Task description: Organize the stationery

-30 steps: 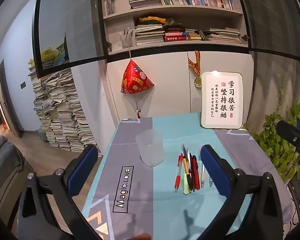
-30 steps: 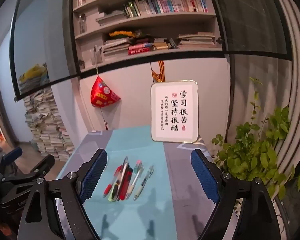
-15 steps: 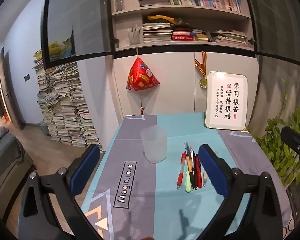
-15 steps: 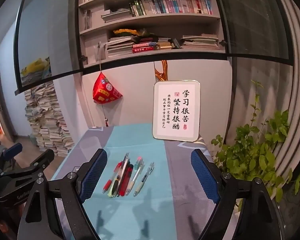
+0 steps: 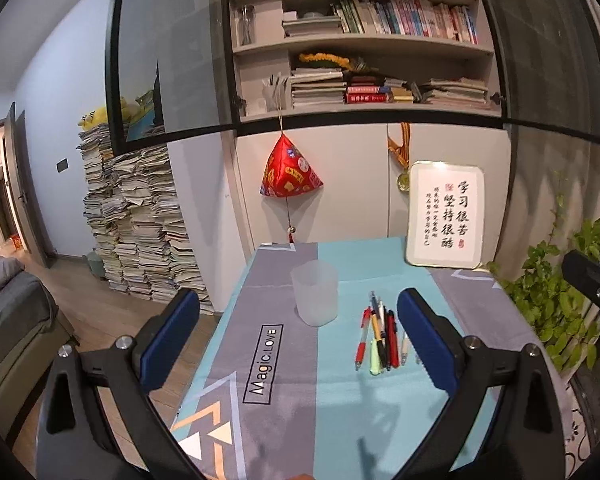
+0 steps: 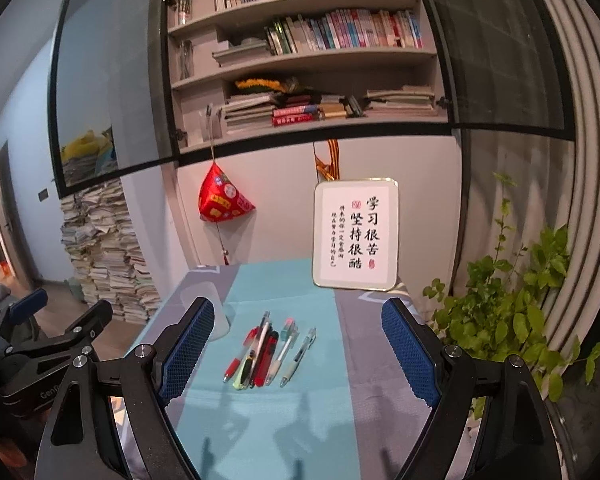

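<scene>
A frosted plastic cup (image 5: 315, 293) stands upright on the teal and grey tablecloth (image 5: 340, 408). Several pens (image 5: 380, 338) lie side by side just right of it. In the right wrist view the pens (image 6: 268, 350) lie ahead between my fingers, and the cup (image 6: 220, 320) is partly hidden behind the left finger. My left gripper (image 5: 298, 344) is open and empty, held above the table's near part. My right gripper (image 6: 296, 354) is open and empty, also above the near part, short of the pens.
A framed calligraphy sign (image 5: 444, 214) leans against the cabinet at the table's back right. A red pyramid ornament (image 5: 290, 172) hangs from the shelf. A green plant (image 6: 512, 320) stands right of the table. Stacks of papers (image 5: 136, 224) stand on the floor at left.
Both views have tilted up slightly and pulled back a little from the table. The cup and pens have not moved. Both grippers stay open.
</scene>
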Available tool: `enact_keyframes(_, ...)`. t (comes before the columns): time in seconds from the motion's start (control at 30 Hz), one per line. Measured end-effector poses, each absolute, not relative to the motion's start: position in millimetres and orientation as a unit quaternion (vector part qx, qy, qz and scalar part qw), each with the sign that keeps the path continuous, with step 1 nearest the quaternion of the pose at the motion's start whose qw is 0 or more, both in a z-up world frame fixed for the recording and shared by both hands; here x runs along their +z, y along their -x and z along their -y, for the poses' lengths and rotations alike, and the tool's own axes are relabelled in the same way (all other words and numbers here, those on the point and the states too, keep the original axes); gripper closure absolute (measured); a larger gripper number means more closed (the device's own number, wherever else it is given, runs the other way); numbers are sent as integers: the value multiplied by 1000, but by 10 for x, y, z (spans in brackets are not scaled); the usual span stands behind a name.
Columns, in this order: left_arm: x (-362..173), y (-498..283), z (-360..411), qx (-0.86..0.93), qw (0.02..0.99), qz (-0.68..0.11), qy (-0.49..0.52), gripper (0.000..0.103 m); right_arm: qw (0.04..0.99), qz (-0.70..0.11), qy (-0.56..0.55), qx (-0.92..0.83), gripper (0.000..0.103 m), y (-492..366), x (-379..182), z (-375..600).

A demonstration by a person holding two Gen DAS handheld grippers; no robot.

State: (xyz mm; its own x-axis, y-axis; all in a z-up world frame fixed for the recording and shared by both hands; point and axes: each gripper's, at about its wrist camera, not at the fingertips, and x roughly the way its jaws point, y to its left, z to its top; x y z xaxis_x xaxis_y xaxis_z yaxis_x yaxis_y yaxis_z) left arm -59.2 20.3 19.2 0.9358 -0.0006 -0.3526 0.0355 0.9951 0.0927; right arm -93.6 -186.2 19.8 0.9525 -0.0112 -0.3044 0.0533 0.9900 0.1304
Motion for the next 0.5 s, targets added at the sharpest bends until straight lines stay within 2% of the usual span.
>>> enact_keyframes(0.27,391,923,-265,-27,988,-147,-29,4,992,-115,-57,-14,16,1339,378,1769)
enact_keyframes(0.5,331,803,-203,-29,988,-149,-31,4,992,-116,-54,-16,16,1324,341,1759)
